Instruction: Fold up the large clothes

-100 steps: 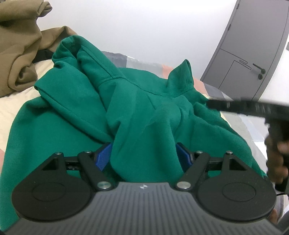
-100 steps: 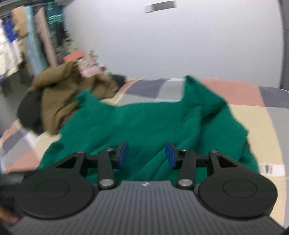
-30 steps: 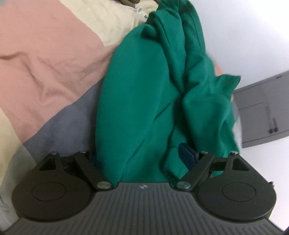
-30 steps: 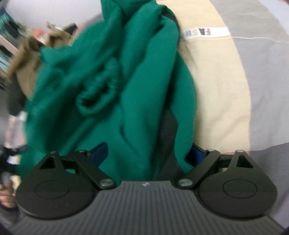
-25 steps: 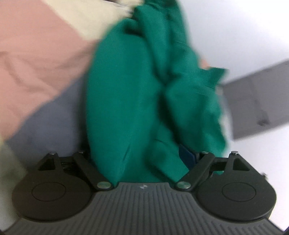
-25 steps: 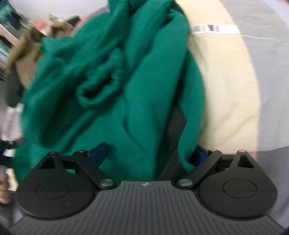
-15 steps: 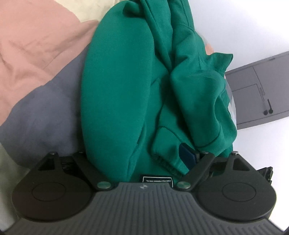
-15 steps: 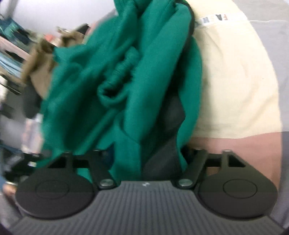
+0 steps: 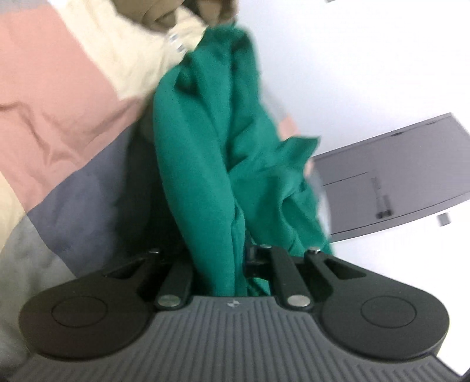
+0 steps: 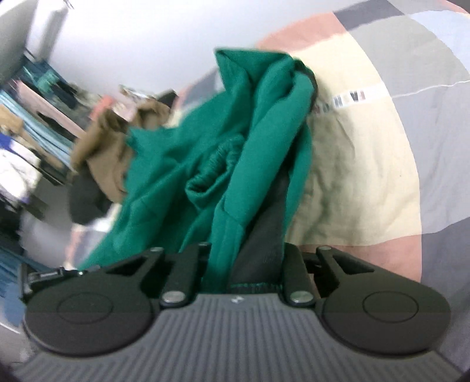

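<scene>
Both views are smeared by motion, and in each the gripper's fingertips are buried in cloth, so the pads cannot be made out. The left gripper (image 9: 217, 258) is clenched on a bunched fold of the green hoodie (image 9: 205, 152), which rises from between its jaws and trails back toward a brown garment (image 9: 182, 11) cut off at the top edge. The right gripper's (image 10: 243, 258) jaws are closing, with the hoodie's (image 10: 264, 117) hem and its dark inner lining pinched between them. A ribbed cuff (image 10: 214, 167) shows in the folds beyond. The hoodie hangs partly lifted above the patchwork bedspread (image 9: 58, 97), casting a dark shadow on its grey patch. The grey door (image 9: 396, 176) and the clothes rack (image 10: 26, 117) are blurred. Half a second ago both pairs of jaws stood wide around loose cloth lying on the bed, and the left view showed a small black label at the hem, which is now hidden. Since then both have pinched in and the garment has been drawn up into narrow hanging bundles.
</scene>
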`<state>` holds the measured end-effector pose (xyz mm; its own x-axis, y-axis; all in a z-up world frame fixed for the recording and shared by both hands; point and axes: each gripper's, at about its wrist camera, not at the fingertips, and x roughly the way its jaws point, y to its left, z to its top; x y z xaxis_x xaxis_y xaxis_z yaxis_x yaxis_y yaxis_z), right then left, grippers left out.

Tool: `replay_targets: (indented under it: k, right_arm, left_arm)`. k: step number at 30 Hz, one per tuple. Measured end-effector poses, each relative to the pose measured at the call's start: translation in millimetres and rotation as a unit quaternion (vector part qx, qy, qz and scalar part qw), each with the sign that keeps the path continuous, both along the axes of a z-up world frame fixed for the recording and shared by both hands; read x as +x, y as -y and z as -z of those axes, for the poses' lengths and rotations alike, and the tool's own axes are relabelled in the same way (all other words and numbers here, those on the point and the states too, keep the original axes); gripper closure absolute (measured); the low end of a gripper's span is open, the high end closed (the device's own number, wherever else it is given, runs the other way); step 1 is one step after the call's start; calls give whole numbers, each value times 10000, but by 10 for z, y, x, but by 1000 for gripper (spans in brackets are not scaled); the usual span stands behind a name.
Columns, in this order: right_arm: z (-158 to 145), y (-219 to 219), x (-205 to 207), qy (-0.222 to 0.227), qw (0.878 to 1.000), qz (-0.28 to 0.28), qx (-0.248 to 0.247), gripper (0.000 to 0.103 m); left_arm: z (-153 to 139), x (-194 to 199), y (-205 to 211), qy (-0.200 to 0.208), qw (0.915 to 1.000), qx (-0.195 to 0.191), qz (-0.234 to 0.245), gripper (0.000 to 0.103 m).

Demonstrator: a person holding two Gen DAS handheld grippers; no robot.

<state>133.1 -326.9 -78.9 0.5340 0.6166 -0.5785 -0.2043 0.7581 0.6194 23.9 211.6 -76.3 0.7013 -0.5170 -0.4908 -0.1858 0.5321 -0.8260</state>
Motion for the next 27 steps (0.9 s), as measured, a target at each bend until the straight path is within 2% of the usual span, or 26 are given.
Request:
replay_targets:
  k: [5,12,15,19,22,27]
  right_arm:
    - [-301,226,-228,302,9980,-35,548,84]
    - [-774,406,-860,708,9938,-188,842,84]
    - [-877,508,-1132,770,9920,-159,987,84]
    - [-879,536,-1206,716,9910,68,1125,84]
    - [-861,547,-1133,642,9912,203,1143,84]
    - [-880,528,-612,424,9896,657,1206,83]
  left_arm:
    - [-463,-359,-207,421,9987,-274,117,93]
    - [-973,-927,-160,780,9954,-407,376,93]
    - [-1063,-1157,-135,928,9934,-529,411,92]
    - [-1071,-1286,-110,1027,9930,-511,296,92]
    - [-959,-1175,-107,1104,9920,-613,-8,91]
    - [-899,-484,-218,1093,9901,-770,-420,91]
